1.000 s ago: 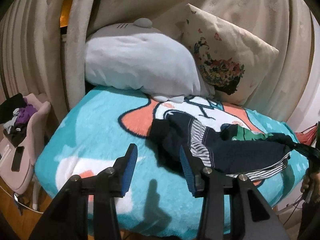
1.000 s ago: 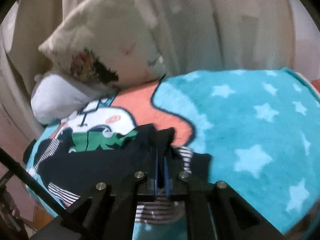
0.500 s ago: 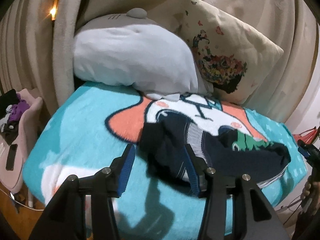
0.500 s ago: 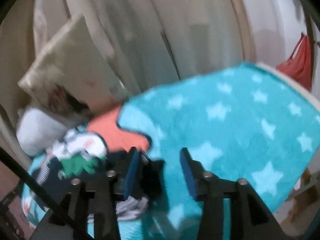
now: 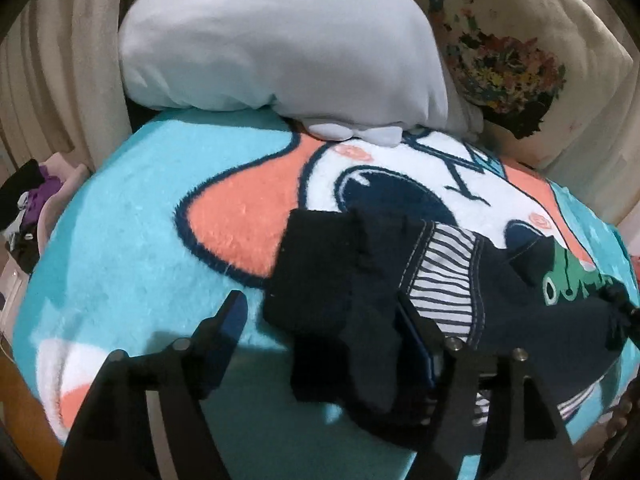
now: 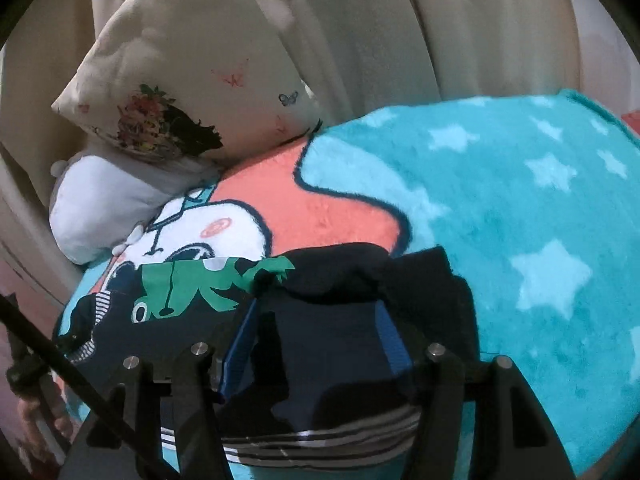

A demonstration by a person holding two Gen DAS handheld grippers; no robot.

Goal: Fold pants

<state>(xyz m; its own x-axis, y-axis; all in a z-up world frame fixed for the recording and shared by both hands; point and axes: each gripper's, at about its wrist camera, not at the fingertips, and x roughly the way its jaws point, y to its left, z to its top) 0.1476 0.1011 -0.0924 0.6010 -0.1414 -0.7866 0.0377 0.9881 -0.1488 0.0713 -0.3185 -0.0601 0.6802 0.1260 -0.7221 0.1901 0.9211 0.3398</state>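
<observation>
Pants (image 5: 404, 288): dark navy, striped lining and a green print showing, lying bunched on the teal cartoon blanket (image 5: 132, 208) near its front edge.

Your left gripper (image 5: 320, 320) hangs over the pants' black cuff end. Its jaws have just been opening and now stand spread. The cuff lies between them; the right finger looks close to the cloth, the left finger is over bare blanket, and neither pad presses the fabric.

Your right gripper (image 6: 316, 328) sits low over the other end, fingers spread. Navy fabric lies between the blue pads (image 6: 240, 340); no pinch visible.

Grey plush pillow (image 5: 280, 40) and floral cushion (image 6: 188, 92) rest well behind the pants.
</observation>
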